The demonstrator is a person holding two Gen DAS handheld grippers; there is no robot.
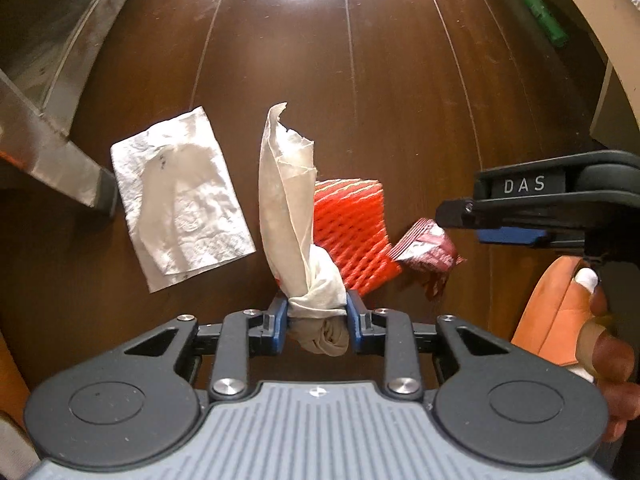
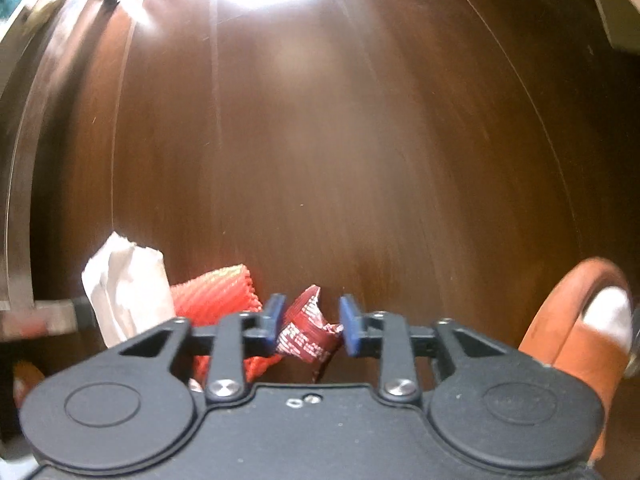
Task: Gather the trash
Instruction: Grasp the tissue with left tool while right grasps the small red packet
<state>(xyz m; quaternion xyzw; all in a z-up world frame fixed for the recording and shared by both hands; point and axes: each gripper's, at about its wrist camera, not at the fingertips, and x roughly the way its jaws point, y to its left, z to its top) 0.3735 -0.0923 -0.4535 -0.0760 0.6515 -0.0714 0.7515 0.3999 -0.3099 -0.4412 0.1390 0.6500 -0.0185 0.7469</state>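
Already the left gripper [image 1: 316,316] was clamped on a twisted tissue [image 1: 286,216], its blue pads pressing the bunched lower end while the long loose part stood up above the floor [image 1: 320,60]. Under it lay more trash: a flat napkin [image 1: 180,196] to the left, an orange foam net [image 1: 350,232] in the middle, and a dark red wrapper [image 1: 426,250] to the right, its edge just beside the net.

The right gripper [image 2: 308,326] stood with its fingers apart around the wrapper [image 2: 306,334]. The pads looked close to its sides, but I cannot tell if they touched it yet.

All these things I judged very light and soft. The tissue would fold and could slip out if held only at a thin edge, so the bunched end was the good place. The wrapper seemed crinkly and perhaps slippery; taking it across the crumpled middle should hold better than a flat corner. The net was springy and would compress easily. The napkin lay flat on the floor, so I think a raised fold or an edge must be pinched.
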